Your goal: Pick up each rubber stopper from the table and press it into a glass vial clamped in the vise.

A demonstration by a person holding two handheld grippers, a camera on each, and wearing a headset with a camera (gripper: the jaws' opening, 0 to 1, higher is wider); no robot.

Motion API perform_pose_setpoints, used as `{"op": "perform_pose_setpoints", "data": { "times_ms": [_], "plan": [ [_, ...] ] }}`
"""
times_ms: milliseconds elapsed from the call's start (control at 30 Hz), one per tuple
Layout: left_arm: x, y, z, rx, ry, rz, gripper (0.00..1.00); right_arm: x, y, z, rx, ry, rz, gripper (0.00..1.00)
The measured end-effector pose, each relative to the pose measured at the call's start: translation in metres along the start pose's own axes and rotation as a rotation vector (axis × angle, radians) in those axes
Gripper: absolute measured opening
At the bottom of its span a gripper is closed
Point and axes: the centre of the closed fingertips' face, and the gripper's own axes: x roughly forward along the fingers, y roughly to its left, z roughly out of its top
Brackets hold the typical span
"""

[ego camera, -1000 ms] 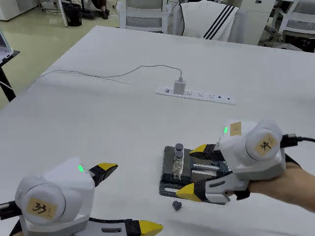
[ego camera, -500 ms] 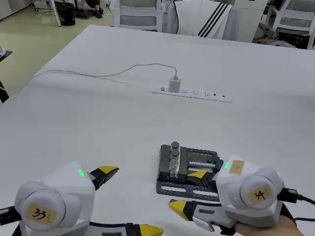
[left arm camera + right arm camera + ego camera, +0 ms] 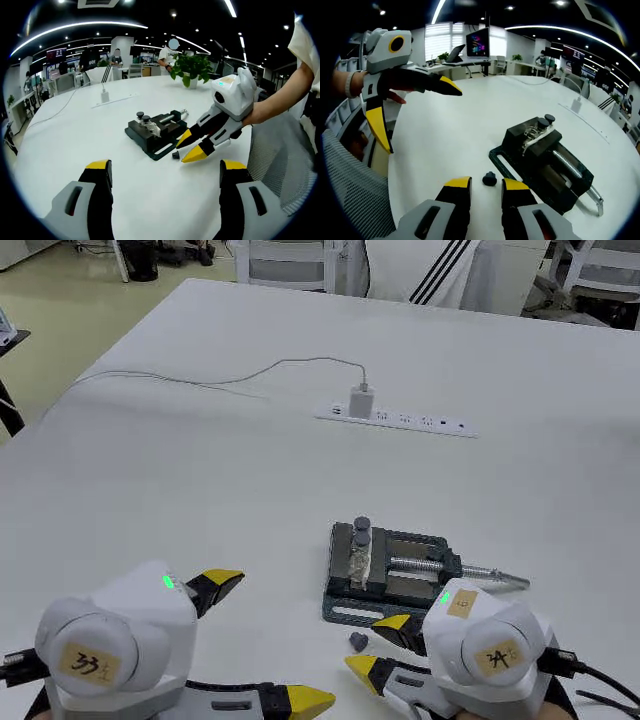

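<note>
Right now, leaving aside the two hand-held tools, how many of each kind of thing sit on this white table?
Vise: 1
Stoppered vials in the vise: 2
Loose stopper: 1
Power strip: 1
Charger: 1
Total: 6

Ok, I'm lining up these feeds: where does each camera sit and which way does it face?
Head view: on the headset, looking down at the table; left tongs and right tongs at the bottom.
Left gripper view: on the left tongs, looking along its wide-apart jaws at the vise; right tongs and the person's arm show at the right.
Right gripper view: on the right tongs, looking at the loose stopper just ahead; left tongs show at the left.
Shared: all show vise and stopper.
</note>
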Motion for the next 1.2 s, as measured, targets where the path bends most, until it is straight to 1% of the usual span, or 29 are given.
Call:
{"op": "perform_pose_setpoints", "data": {
  "times_ms": [67,133,333,667,1200],
  "plan": [
    [0.0002,-0.0007,-0.0003,-0.002,0.0,-0.001,0.87,0.0004,-0.0013,-0.0002,0.02,-0.005,-0.007,0.16],
    [0.0007,-0.0013,-0.0007,-0.002,0.0,-0.002,0.87,0.001,-0.0013,-0.0024,0.03,0.002,-0.008,0.16],
    [0.002,-0.0031,-0.0015,-0.006,0.0,-0.004,0.87,0.0037,-0.0008,-0.0064,0.036,0.008,-0.009,0.14],
    [0.0018,-0.0026,-0.0033,-0.012,0.001,-0.002,0.87,0.0079,-0.005,-0.0046,0.047,0.008,-0.015,0.11],
    [0.0031,-0.0042,-0.0058,-0.013,0.005,-0.006,0.87,0.0059,-0.0035,-0.0075,0.035,0.014,-0.005,0.09]
  ]
}}
